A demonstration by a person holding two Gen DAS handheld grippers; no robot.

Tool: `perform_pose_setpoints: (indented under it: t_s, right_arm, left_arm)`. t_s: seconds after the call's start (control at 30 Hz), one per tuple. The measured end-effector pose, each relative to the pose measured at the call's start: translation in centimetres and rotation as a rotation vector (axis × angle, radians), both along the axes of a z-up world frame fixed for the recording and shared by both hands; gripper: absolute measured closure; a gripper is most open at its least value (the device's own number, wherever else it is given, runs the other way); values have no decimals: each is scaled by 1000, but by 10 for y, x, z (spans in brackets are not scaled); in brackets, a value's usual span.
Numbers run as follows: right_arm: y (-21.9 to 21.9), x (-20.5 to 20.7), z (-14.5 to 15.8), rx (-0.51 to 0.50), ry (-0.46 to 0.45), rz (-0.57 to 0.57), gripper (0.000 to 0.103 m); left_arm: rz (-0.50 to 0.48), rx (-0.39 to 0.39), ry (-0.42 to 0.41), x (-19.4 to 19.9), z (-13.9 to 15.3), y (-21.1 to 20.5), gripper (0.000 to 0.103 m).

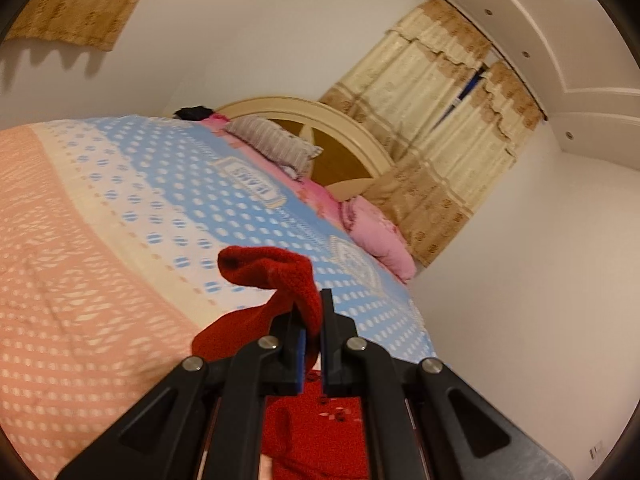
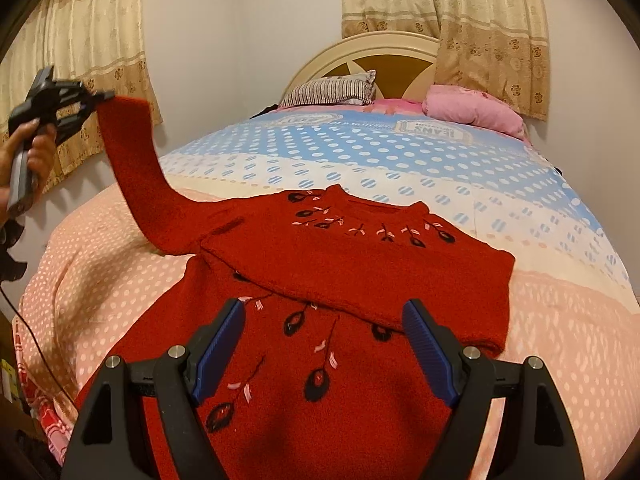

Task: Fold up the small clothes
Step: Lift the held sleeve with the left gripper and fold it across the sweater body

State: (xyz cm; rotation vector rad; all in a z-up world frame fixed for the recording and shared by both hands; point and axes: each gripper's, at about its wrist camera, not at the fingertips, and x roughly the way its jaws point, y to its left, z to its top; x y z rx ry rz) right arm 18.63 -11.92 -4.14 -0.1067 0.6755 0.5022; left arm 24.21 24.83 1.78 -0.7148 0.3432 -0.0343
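A small red knitted sweater (image 2: pixel 352 264) with dark and pink embroidered flowers lies flat on the bed (image 2: pixel 440 160), one sleeve folded across its chest. My left gripper (image 1: pixel 311 322) is shut on the cuff of the other red sleeve (image 1: pixel 276 272) and holds it up in the air. In the right wrist view the left gripper (image 2: pixel 102 98) is at the far left, with the sleeve (image 2: pixel 132 160) stretched up from the sweater's shoulder. My right gripper (image 2: pixel 324 344) is open and empty, hovering just above the sweater's lower body.
The bed has a peach, cream and blue dotted cover. A striped pillow (image 2: pixel 332 90) and a pink pillow (image 2: pixel 472 110) lie by the cream headboard (image 2: pixel 360 50). Beige curtains (image 2: pixel 492 28) hang behind. A dark cable (image 2: pixel 36 344) runs down the bed's left side.
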Motion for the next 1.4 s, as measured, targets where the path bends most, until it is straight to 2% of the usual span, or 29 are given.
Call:
perform_pose_setpoints:
  t_s: [0.3,0.67,0.87,1.07,1.2,1.23,1.3,1.33,1.37,1.4]
  right_arm:
    - [-11,-15,-16,0,35,-1,22]
    - [-30,-28,-30,19,64,-26,21]
    - [-40,-35,-40,44,93,-40,21]
    - [-48,-46,-53,36,117,-44,21]
    - [-58,-50,-64,41,142,-68,21]
    - [-60,-50,-68,45,152,-77,21]
    - [-65,-50,-74,53,170,-93,21]
    - [-67,-52,-77,58,164,-96,21]
    - [-68,-54,-77,60,153,-96,21]
    - [-68,-56,-78,61,146,-97,21]
  left_arm:
    - [-81,32,-56,12,31,-53,99]
    - [-196,48,-67,42,38,-132,99]
    - [-271,121,-36,61,14,-202,99]
    - [-339,243,50,79,-31,-273,99]
    - [-384,396,114,86,-62,-318,97]
    - [-383,449,143,86,-70,-329,93]
    - [-448,523,204,86,-81,-347,66]
    - [-469,558,208,81,-83,-352,57]
    - [-468,596,191,73,-82,-355,39]
    - [-454,642,152,60,-78,-355,28]
